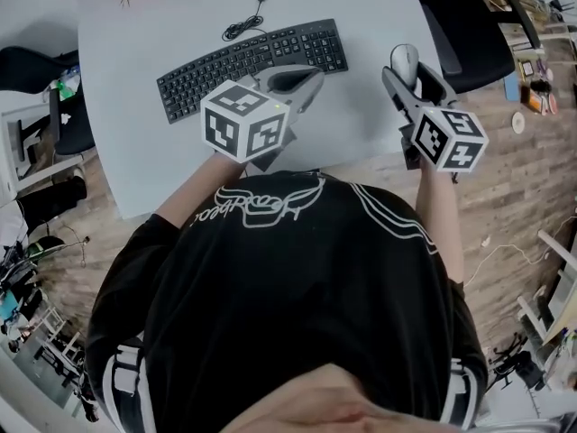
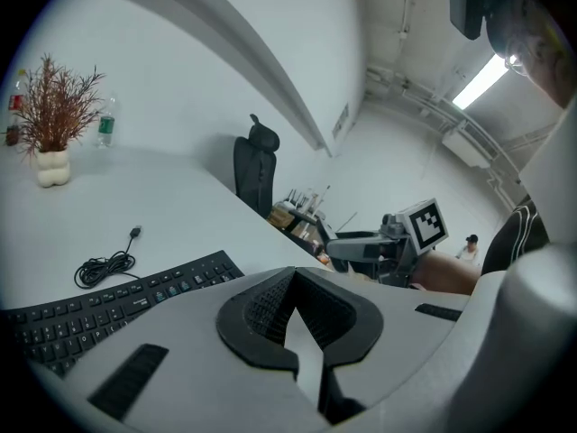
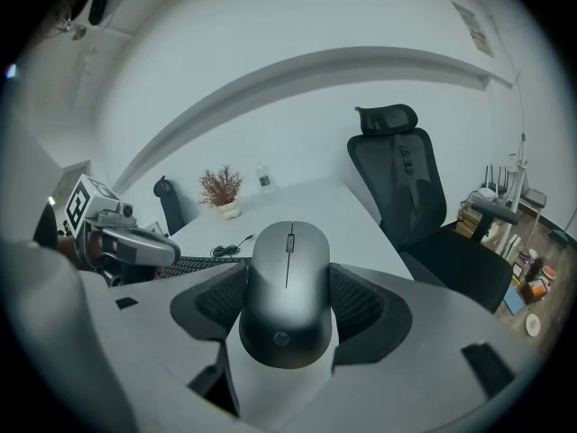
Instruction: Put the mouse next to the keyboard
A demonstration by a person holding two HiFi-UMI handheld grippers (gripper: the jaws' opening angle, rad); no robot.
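One mouse (image 3: 288, 287), grey with a scroll wheel down its middle, sits clamped between the two jaws of the right gripper (image 1: 411, 76), a dark ribbed pad pressing on each of its sides. In the head view the mouse (image 1: 405, 60) is over the right edge of the white table (image 1: 135, 25), apart from the right end of the one black keyboard (image 1: 252, 66). No view shows whether the mouse touches the table. The keyboard lies slanted across the middle of the table, and its single cable (image 1: 243, 27) is coiled just behind it with the plug lying loose. The left gripper (image 1: 306, 81) hangs just in front of the keyboard's right half. In its own view, the left gripper (image 2: 302, 323) has its jaws drawn together with nothing between them. At the table's far side stands one dried plant (image 2: 56, 106) in a white vase (image 2: 52, 168). Two bottles are near it, one (image 2: 106, 126) to its right and one (image 2: 15, 106) to its left. Two black chairs show in the right gripper view, one (image 3: 406, 179) close by on the right and one (image 3: 167, 201) beyond the table.
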